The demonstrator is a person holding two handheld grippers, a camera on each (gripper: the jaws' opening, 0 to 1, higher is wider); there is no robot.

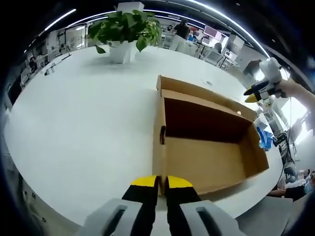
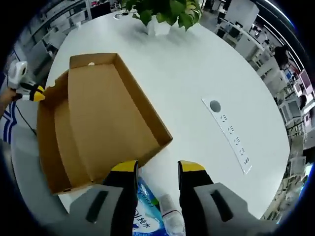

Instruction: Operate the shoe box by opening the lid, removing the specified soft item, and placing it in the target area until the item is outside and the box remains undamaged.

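The brown cardboard shoe box [image 1: 206, 157] lies open on the white table, its inside bare. My left gripper [image 1: 162, 183] is shut on the box's near side wall, the card running between its yellow tips. It also appears in the right gripper view as the left gripper [image 2: 30, 92], at the box's [image 2: 103, 113] left edge. My right gripper [image 2: 158, 168] hangs open above the table just off the box's corner. A blue and white soft pack [image 2: 143, 209] lies below it. The same pack [image 1: 264, 137] lies beside the box's far end, under the right gripper [image 1: 260, 89] held by a hand.
A potted plant [image 1: 125, 29] stands at the back of the round table [image 1: 78, 123]. A strip of power sockets [image 2: 231, 140] is set into the tabletop right of the box. The table edge curves close below the box. Desks and people fill the office behind.
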